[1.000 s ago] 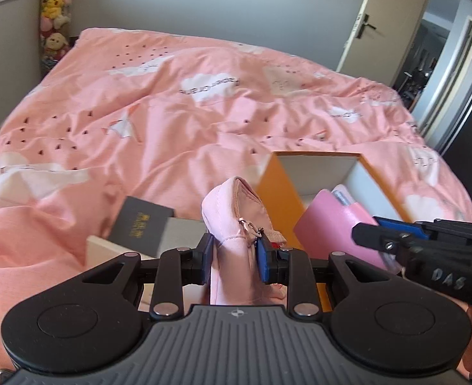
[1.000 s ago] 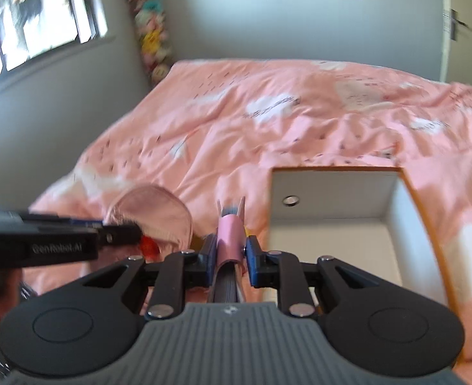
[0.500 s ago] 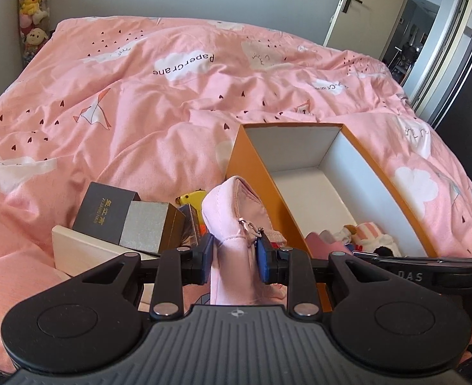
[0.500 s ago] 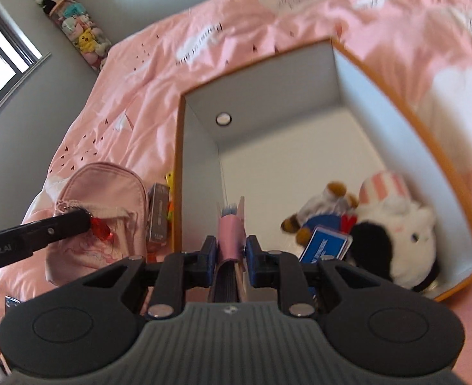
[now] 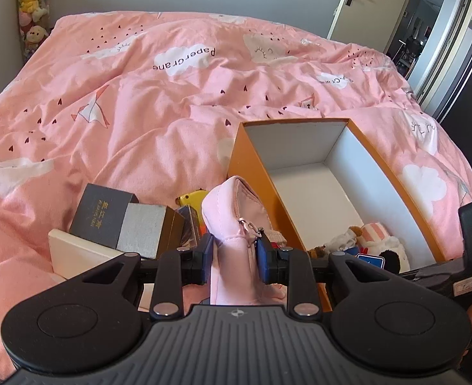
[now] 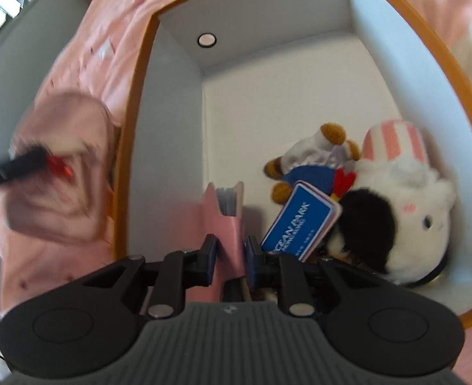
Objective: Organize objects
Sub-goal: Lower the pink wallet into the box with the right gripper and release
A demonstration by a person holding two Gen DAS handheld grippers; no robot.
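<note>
Right gripper (image 6: 229,258) clamps a pink notebook (image 6: 226,221) inside the orange box (image 6: 454,73), beside a blue card (image 6: 300,218) and plush toys (image 6: 396,199); left gripper (image 5: 232,264) pinches a pink pouch (image 5: 232,224) just outside the box's left wall, near a dark box (image 5: 103,215) on the bedspread (image 5: 139,112).

A home bedroom: a bed (image 5: 172,102) under a pink quilt fills the view, soft toys (image 5: 32,6) stacked at eleven o'clock (against the wall), a door (image 5: 361,3) at one o'clock.
</note>
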